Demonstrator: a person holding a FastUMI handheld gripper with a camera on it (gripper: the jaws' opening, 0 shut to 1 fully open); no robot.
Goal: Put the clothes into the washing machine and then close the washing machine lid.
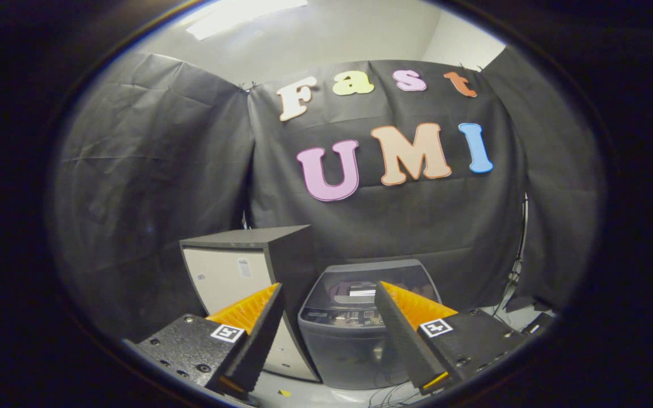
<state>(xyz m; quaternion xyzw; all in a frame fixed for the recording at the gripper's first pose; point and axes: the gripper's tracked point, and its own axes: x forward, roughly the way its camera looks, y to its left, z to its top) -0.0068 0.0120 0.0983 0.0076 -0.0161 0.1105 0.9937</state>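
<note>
One washing machine (pixel 355 334) — lid down | one cabinet (pixel 247 272) beside | tongs (pixel 329 292) spread, empty

— Camera position? 
— It rode on the gripper (pixel 329 289), looked forward along the two spread fingers (pixel 258 334), and sat slightly above the machine's top.
— Facing? 
— Towards the booth's black cloth wall (pixel 151 170), with the washing machine (pixel 355 334) straight ahead beyond the fingers and a cabinet (pixel 236 266) just beside it.
— Nearness? 
— Near, not touching.
</note>
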